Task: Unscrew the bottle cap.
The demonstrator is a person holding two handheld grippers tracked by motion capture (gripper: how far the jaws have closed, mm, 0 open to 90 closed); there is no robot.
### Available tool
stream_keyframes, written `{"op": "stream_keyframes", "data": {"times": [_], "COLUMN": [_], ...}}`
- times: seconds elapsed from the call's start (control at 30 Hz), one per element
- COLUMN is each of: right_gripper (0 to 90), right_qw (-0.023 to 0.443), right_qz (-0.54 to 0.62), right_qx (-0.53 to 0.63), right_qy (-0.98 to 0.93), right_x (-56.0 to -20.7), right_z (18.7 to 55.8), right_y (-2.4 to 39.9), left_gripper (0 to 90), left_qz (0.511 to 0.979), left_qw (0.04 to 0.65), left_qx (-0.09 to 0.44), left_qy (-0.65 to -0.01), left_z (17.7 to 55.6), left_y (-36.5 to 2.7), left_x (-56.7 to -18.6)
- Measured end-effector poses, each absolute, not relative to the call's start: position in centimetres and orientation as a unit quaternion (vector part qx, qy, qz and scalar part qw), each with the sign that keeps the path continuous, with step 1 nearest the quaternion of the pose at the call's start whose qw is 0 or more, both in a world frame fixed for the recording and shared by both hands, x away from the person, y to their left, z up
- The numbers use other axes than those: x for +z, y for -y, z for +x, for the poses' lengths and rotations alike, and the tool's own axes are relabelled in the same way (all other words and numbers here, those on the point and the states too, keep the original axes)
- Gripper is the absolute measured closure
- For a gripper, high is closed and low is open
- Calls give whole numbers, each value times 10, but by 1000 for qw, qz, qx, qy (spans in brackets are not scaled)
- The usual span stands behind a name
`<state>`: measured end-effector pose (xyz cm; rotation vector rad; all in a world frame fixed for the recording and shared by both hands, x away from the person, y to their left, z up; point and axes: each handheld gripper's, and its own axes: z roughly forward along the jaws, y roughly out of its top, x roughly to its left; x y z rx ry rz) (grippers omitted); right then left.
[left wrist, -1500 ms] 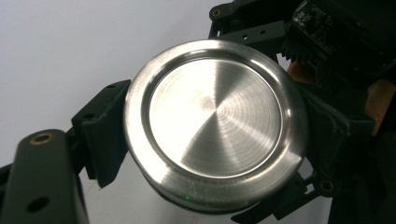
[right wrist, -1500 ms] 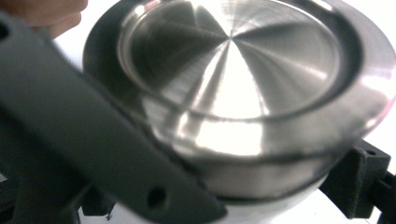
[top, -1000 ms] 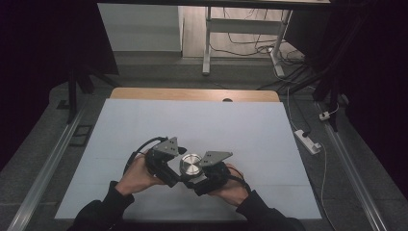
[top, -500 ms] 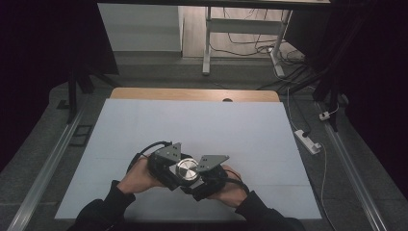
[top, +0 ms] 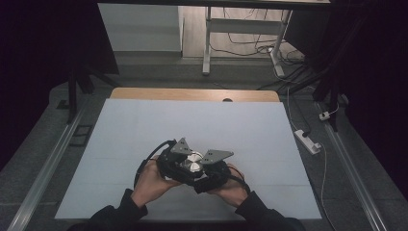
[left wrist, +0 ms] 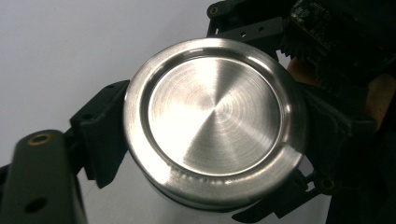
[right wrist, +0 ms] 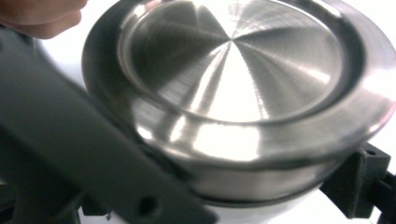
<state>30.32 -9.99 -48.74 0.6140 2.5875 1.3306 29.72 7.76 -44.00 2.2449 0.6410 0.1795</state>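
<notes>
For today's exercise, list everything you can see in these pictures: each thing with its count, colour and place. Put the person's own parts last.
Metal tin: one, shiny silver, round lid on top, near the front middle of the table, between the two grippers.
Table cover: one, pale grey-white, spread over the table.
Table: one, light wood, a strip shows at the far edge.
Power strip: one, white, on the floor right of the table.
Left gripper: one, black with a grey plate, at the tin's left side.
Right gripper: one, black with a grey plate, shut on the tin.
Left hand: one, dark sleeve, front edge.
Right hand: one, dark sleeve, front edge.
</notes>
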Motion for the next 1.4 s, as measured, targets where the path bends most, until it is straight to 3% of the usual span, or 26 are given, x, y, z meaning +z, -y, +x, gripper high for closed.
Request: {"op": "stream_keyframes", "data": {"times": [0.17, 0.43, 0.57, 0.7, 1.27, 1.4], "right_gripper": [145, 145, 145, 145, 145, 145], "right_qw": [75, 51, 43, 36, 97, 100], "right_qz": [197, 160, 142, 124, 206, 217], "right_qx": [447, 453, 455, 458, 440, 437], "right_qy": [-869, -876, -878, -879, -869, -867], "right_x": [-487, -487, -487, -486, -487, -488], "right_z": [302, 296, 293, 289, 300, 301], "right_y": [100, 96, 93, 91, 97, 98], "left_gripper": [67, 52, 67, 156, 183, 177], "left_qz": [889, 908, 909, 913, 888, 886], "left_qw": [404, 408, 410, 403, 364, 371], "left_qx": [58, 33, 21, 23, 93, 92], "left_qy": [-209, -92, -71, -57, -264, -264], "left_z": [301, 300, 299, 298, 292, 294], "left_y": [-93, -115, -114, -110, -75, -74], "left_x": [-432, -433, -436, -439, -437, -439]}}
